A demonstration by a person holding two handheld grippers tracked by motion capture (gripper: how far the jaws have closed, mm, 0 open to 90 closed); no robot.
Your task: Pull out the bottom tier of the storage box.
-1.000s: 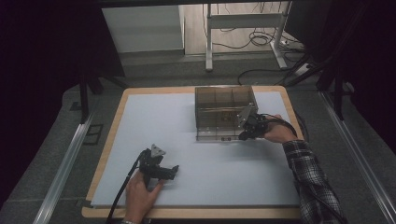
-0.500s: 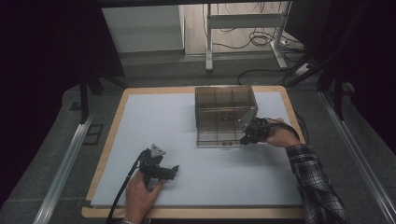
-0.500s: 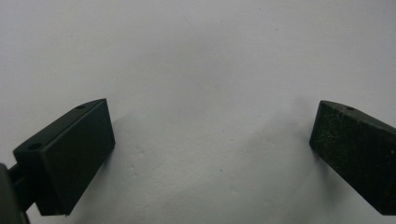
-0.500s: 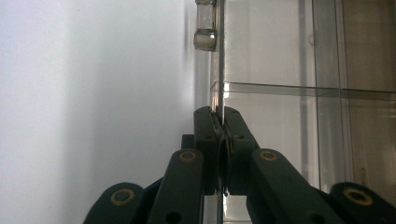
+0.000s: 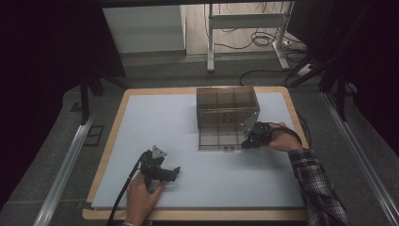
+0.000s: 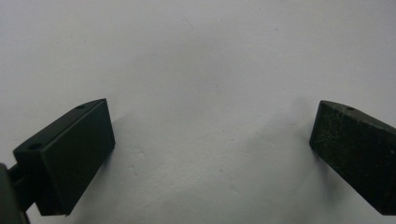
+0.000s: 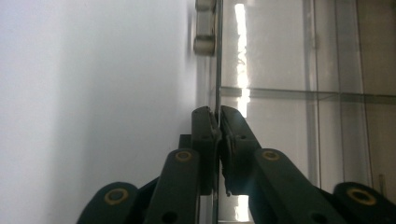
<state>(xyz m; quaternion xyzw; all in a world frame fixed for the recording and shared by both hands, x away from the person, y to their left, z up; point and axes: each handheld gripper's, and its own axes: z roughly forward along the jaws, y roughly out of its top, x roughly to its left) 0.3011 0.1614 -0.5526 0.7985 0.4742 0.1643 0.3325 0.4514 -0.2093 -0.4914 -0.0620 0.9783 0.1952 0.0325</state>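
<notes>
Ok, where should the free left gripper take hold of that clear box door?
On the door panel's thin free edge, near its left corner, coming in level from the person's side. The panel lies swung down and is flat; the right gripper already pinches that edge. The left gripper is open.

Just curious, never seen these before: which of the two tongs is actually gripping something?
The right tongs, shut on the thin clear door of the transparent box. The left tongs gape wide over bare white table.

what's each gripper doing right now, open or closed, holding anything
Left gripper: open, holding nothing.
Right gripper: shut on the clear door panel of the box.
</notes>
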